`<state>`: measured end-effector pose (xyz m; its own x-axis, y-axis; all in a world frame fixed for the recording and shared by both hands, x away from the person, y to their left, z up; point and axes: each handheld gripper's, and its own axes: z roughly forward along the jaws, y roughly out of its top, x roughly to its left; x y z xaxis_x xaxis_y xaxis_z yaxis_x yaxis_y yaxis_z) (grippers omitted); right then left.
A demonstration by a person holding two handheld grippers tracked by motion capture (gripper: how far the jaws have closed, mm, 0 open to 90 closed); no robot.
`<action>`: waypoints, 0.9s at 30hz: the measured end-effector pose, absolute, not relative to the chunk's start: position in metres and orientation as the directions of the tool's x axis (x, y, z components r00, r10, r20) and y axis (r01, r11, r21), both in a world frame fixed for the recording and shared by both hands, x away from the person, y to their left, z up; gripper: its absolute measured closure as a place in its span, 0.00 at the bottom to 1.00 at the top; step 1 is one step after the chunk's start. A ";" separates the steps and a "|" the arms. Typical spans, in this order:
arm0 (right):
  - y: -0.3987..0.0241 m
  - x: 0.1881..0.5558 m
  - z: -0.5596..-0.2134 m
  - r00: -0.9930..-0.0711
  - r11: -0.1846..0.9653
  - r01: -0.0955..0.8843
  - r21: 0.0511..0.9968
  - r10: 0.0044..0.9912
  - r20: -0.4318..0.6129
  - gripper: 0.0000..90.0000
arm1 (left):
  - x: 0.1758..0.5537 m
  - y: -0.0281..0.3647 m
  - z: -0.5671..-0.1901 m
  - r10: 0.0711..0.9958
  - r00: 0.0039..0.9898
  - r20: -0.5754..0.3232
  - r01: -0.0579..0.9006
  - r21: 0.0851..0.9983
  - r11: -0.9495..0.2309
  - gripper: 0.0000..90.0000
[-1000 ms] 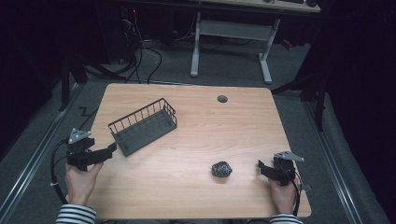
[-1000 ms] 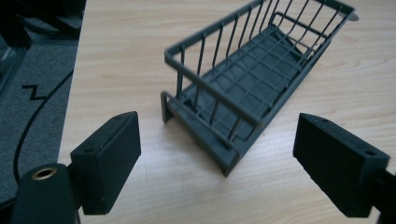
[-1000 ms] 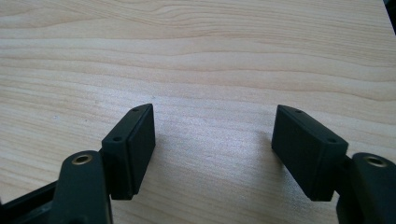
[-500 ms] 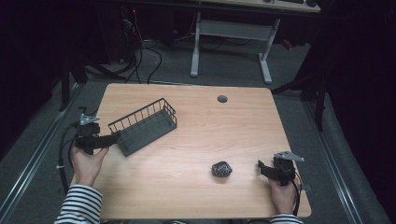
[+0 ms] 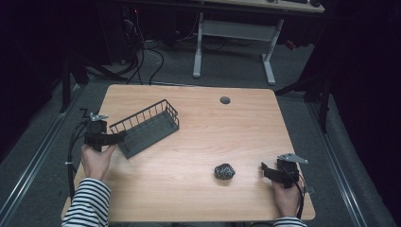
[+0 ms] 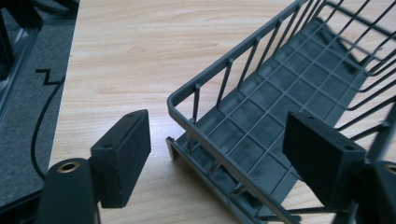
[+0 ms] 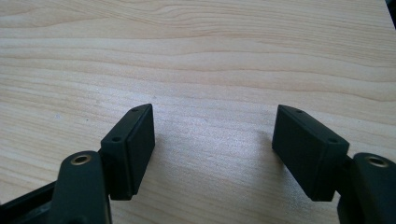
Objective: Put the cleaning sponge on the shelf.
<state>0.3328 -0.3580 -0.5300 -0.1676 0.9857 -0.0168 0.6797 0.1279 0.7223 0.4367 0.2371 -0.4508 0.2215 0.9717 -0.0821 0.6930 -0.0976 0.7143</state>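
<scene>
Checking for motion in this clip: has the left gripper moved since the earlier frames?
Yes. The left gripper has moved up the table's left edge to the wire basket; its closing jaws straddle the corner.

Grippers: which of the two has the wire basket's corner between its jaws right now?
The left gripper: its jaws straddle the wire basket corner and have been closing. The right gripper has bare table between its jaws.

Basket point(image 5: 146, 128) on table point(image 5: 198, 198) far left – ball point(image 5: 224, 170) w/ right claw point(image 5: 264, 170) beside, front-right
</scene>
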 end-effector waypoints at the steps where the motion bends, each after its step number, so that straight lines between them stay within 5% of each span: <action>1: -0.358 0.333 -0.530 -0.168 0.128 0.680 0.722 0.986 -0.017 0.33 | 0.437 0.237 -0.451 0.972 0.220 -0.082 0.695 0.713 -0.097 0.29; 16: -0.358 0.334 -0.530 -0.169 0.126 0.679 0.724 0.986 -0.013 0.33 | 0.435 0.232 -0.463 0.967 0.248 -0.060 0.693 0.708 -0.134 0.51; 27: -0.359 0.334 -0.530 -0.173 0.131 0.677 0.725 0.985 -0.016 0.33 | 0.428 0.231 -0.462 0.963 0.262 -0.056 0.681 0.718 -0.143 0.56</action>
<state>0.3343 -0.3587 -0.5301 -0.1728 0.9848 -0.0165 0.6765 0.1308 0.7247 0.4282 0.2311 -0.4615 0.2620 0.9634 -0.0565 0.6809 -0.1431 0.7182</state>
